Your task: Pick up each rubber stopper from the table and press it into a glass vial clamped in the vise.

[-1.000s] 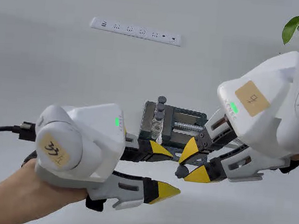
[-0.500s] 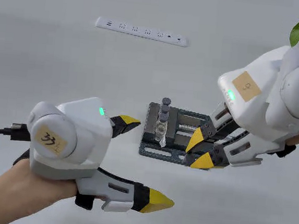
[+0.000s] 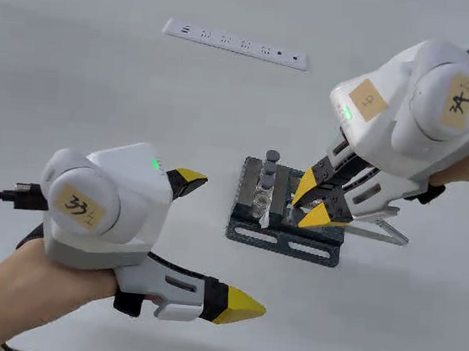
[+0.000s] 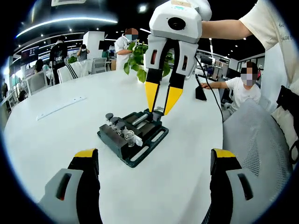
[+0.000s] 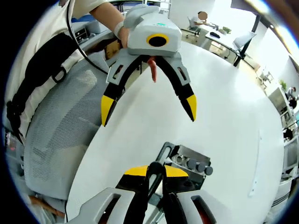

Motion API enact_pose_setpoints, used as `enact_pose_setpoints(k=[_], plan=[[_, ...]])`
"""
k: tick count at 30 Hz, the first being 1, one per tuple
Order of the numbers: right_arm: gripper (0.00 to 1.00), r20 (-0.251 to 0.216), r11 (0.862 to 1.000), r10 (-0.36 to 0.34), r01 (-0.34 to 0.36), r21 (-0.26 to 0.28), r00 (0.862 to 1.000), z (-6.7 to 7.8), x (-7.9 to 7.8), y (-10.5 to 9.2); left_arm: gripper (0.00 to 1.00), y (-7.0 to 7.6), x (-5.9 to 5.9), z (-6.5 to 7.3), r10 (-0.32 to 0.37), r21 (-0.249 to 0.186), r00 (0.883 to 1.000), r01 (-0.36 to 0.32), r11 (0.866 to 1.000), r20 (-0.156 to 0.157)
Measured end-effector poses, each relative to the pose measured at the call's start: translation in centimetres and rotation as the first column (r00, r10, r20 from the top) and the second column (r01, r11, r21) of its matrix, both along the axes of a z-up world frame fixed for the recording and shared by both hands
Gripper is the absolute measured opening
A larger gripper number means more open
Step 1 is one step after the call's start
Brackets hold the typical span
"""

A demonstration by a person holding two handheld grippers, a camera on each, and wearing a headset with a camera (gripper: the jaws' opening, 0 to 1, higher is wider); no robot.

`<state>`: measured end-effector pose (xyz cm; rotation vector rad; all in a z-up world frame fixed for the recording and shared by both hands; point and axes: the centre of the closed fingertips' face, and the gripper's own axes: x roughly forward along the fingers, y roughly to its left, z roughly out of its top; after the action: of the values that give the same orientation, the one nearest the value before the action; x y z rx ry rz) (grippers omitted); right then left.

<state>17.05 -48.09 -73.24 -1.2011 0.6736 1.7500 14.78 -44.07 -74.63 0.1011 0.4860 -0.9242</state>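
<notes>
Your left hand-held gripper (image 3: 216, 241) gapes wide, empty. Your right hand-held gripper (image 3: 308, 205) is pinched almost closed just above the vise (image 3: 288, 239); whether it holds anything, I cannot tell. Capped vials (image 3: 265, 182) stand clamped there on the desk (image 3: 104, 74).

The vise (image 3: 286, 239) stands on the table (image 3: 104, 74), vials (image 3: 262, 198) in it, power strip (image 3: 236, 44) well behind.

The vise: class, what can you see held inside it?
A row of glass vials stands clamped in the vise, several topped by dark rubber stoppers. The right hand-held gripper covers part of its far side.
</notes>
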Motion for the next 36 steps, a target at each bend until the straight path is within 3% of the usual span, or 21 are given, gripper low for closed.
enact_pose_setpoints(k=[13,25,36], plan=[[0.05,0.051,0.994,0.103,-0.102,-0.025,0.993,-0.6,2.4,2.4,0.99,0.8,-0.3,-0.3,0.046,-0.003,0.999,-0.046,0.999,-0.016],[0.05,0.047,0.986,0.150,-0.146,-0.082,0.988,-2.2,3.5,2.7,0.99,1.9,-0.3,-0.4,0.083,-0.002,0.996,-0.083,0.997,-0.020],[0.05,0.042,0.977,0.181,-0.174,-0.122,0.983,-3.0,3.4,2.3,0.99,2.0,-0.5,-0.4,0.092,-0.003,0.995,-0.092,0.996,-0.030]])
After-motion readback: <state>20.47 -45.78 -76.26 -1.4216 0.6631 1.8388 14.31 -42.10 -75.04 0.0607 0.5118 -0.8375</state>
